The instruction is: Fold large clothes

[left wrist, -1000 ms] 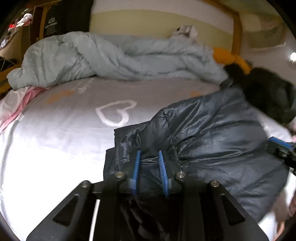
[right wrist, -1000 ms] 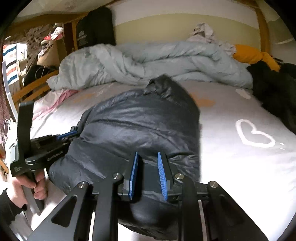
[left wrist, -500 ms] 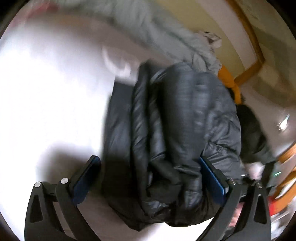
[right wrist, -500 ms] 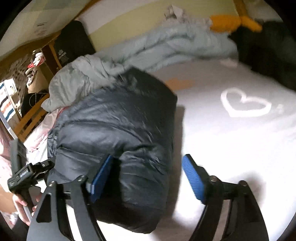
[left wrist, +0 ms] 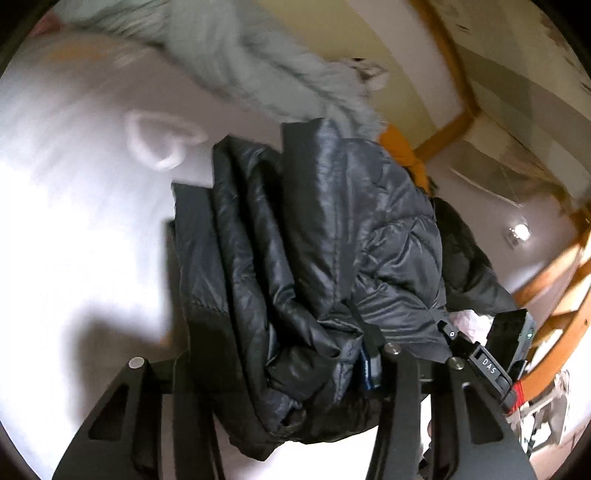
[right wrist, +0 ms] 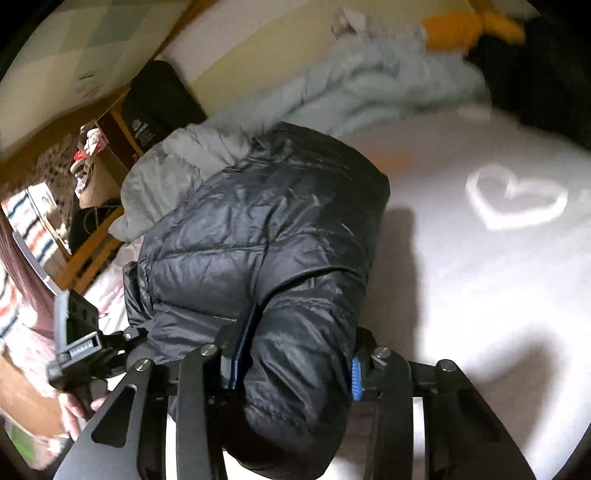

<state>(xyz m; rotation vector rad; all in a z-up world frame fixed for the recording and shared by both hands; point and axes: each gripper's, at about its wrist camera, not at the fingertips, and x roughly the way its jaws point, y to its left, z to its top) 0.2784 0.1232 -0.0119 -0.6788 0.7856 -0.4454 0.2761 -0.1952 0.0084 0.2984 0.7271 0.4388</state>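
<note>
A dark quilted puffer jacket (left wrist: 317, 258) lies folded in a thick bundle on the white bed sheet (left wrist: 74, 229). It also fills the right wrist view (right wrist: 266, 236). My left gripper (left wrist: 280, 369) is shut on the near end of the bundle; only its right blue pad (left wrist: 371, 369) shows, the other is buried in fabric. My right gripper (right wrist: 295, 365) is shut on the opposite end, with thick fabric bulging between its blue pads (right wrist: 356, 376). Each gripper shows at the edge of the other's view.
A pale blue duvet (right wrist: 369, 85) is heaped at the head of the bed. A black garment (left wrist: 469, 266) and an orange cushion (right wrist: 465, 26) lie beyond the jacket. A white heart (right wrist: 513, 203) marks the sheet. A wooden bed frame (left wrist: 554, 354) and cluttered shelves (right wrist: 66, 184) border the bed.
Both grippers opened wide around the jacket's ends half a second ago and have now closed on the thick bundle. Both views have tilted and moved in closer.
</note>
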